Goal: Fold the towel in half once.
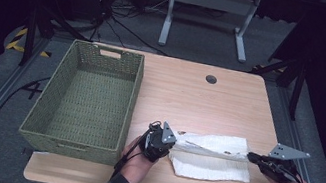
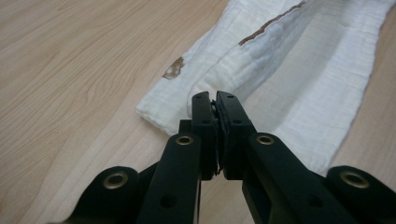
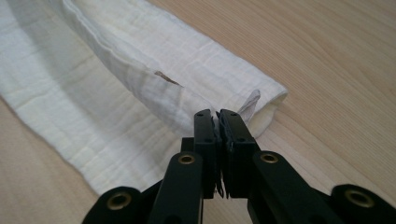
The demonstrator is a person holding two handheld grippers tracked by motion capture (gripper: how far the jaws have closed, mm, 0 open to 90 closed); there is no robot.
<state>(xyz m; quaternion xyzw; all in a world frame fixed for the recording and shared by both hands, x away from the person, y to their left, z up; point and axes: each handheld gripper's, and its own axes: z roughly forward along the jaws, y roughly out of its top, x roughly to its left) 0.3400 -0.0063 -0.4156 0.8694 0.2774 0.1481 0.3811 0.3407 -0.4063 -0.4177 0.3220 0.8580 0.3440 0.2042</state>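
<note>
White cloth (image 1: pixel 213 156) lies on the table (image 1: pixel 190 96), near the front, partly folded. The left gripper (image 1: pixel 168 142) pinches its left end with jaws squeezed tight, and the right gripper (image 1: pixel 252 157) pinches the right end, probably to fold it evenly. A green basket (image 1: pixel 50 102) waits beside it.

- The left gripper (image 1: pixel 173 143) sits at about 6 o'clock on the table, its tips pointing toward 3 o'clock; in the left gripper view (image 2: pixel 214 100) the jaws are pressed together.
- The right gripper (image 1: pixel 251 157) sits at about 4 o'clock, pointing toward 9 o'clock, jaws likewise pressed together (image 3: pixel 215 116).
- Both forearms come in from 6 o'clock.
</note>
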